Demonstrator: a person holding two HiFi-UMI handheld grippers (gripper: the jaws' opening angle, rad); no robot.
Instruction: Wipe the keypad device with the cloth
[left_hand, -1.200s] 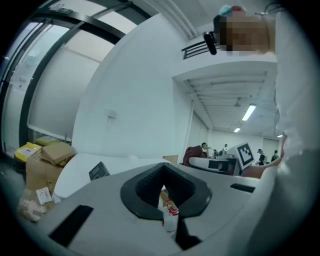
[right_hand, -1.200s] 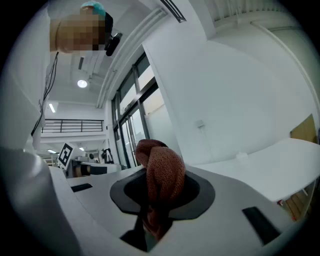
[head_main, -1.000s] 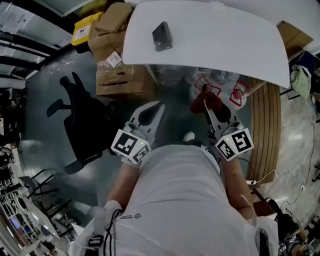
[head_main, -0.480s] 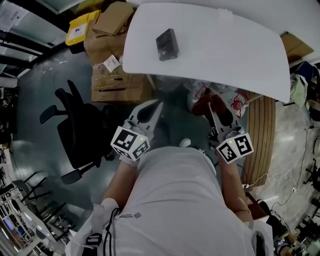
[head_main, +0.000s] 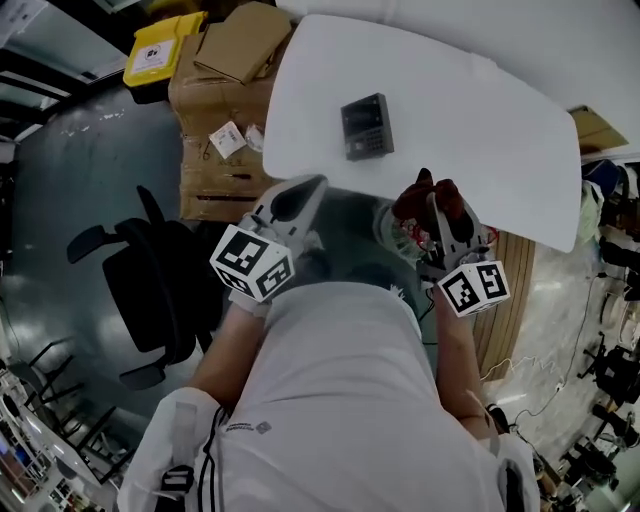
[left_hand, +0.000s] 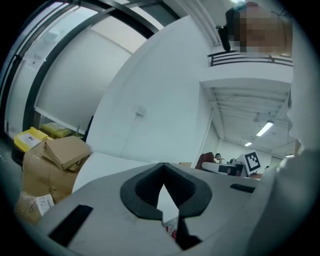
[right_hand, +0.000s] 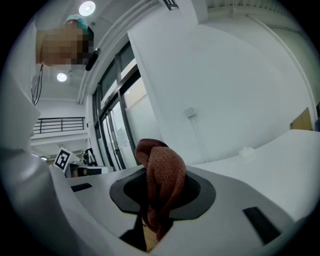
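The dark keypad device (head_main: 365, 127) lies flat on the white table (head_main: 480, 130), toward its near left part. My right gripper (head_main: 437, 200) is shut on a bunched reddish-brown cloth (head_main: 430, 197), held just short of the table's near edge, right of the device. In the right gripper view the cloth (right_hand: 161, 182) sticks up from between the jaws of the right gripper (right_hand: 159, 210). My left gripper (head_main: 308, 193) is shut and holds nothing, below the table's near edge, left of the device. The left gripper (left_hand: 164, 200) shows shut jaws tilted upward.
Cardboard boxes (head_main: 215, 80) and a yellow bin (head_main: 160, 52) are stacked left of the table. A black office chair (head_main: 150, 280) stands at the left on the floor. A wooden bench (head_main: 505, 290) and plastic bags lie right of my body. Another person stands nearby.
The view has shifted so the table and keypad device sit closer and more central. Both grippers now reach nearer the table's near edge, the right one still holding the cloth.
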